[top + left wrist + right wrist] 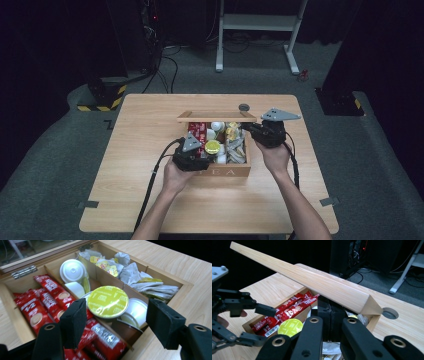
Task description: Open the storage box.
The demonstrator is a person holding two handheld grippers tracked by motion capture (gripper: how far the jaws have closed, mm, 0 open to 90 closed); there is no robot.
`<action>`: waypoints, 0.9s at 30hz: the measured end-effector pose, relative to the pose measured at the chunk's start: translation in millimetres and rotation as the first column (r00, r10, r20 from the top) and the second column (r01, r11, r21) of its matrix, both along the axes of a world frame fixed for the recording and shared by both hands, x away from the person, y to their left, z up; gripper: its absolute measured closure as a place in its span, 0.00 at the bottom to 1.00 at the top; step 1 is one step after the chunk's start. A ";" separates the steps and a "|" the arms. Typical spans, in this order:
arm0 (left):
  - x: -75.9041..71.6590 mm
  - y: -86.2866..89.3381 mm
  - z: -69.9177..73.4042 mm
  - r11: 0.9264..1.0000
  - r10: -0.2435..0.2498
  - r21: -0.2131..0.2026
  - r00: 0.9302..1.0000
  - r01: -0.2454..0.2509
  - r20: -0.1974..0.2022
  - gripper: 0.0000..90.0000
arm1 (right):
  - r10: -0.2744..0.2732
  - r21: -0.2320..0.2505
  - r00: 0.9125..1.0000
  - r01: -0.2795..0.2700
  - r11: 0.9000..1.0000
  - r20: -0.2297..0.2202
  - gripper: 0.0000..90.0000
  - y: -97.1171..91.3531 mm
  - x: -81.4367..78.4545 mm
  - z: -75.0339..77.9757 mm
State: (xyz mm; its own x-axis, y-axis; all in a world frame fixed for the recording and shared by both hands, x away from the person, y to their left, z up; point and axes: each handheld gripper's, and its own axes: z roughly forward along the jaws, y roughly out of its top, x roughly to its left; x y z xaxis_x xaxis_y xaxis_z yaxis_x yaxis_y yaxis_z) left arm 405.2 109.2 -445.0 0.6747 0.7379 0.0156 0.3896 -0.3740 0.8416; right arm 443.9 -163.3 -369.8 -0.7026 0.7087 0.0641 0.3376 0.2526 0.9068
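a light wooden table [150,200] holds an open, shallow wooden box with dividers [220,171], its hinged wooden lid [216,116] standing raised along the far edge. a person's two forearms reach in from the near side, each hand holding a black two-jaw gripper. the left gripper [117,322] hovers over the near left part of the box with its jaws wide apart, straddling a round coffee capsule with a yellow foil top [108,301] but not touching it. this capsule lies tilted in the middle compartment, resting on white and brown capsules beneath it. the right gripper [329,315] is at the far right corner of the box, its jaws drawn together just under the lid's edge; they seem to pinch the lid or brace it open, but the contact point is hidden, so i cannot tell for sure. judging by this, the step in hand is picking out the yellow capsule while the lid is kept up. the next move would call for lowering the left gripper a little and closing the jaws evenly on the capsule's rim without crushing the foil. the left compartment holds red instant coffee stick sachets [47,302]. the middle one holds white-lidded capsules [73,270]. the right one holds crumpled pale tea bag packets [140,280], some with yellow labels.
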 end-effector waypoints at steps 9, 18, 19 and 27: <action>11.6 -8.1 -7.3 1.000 0.017 0.020 1.000 -0.017 -0.018 0.37 | -0.003 0.004 1.000 0.003 1.000 -0.001 0.99 0.3 0.2 0.2; 16.4 -12.1 -10.2 0.999 0.024 0.021 1.000 -0.024 -0.019 0.37 | -0.004 -0.001 1.000 0.004 1.000 -0.002 0.99 0.4 -0.1 0.4; 17.3 -12.6 -11.2 0.999 0.025 0.021 0.999 -0.024 -0.022 0.37 | -0.004 -0.001 1.000 0.004 1.000 -0.002 0.99 0.4 -0.1 0.4; 22.7 -15.1 -16.2 0.999 0.028 0.023 0.999 -0.027 -0.033 0.38 | -0.004 -0.003 1.000 0.004 1.000 -0.003 0.99 0.5 -0.3 0.4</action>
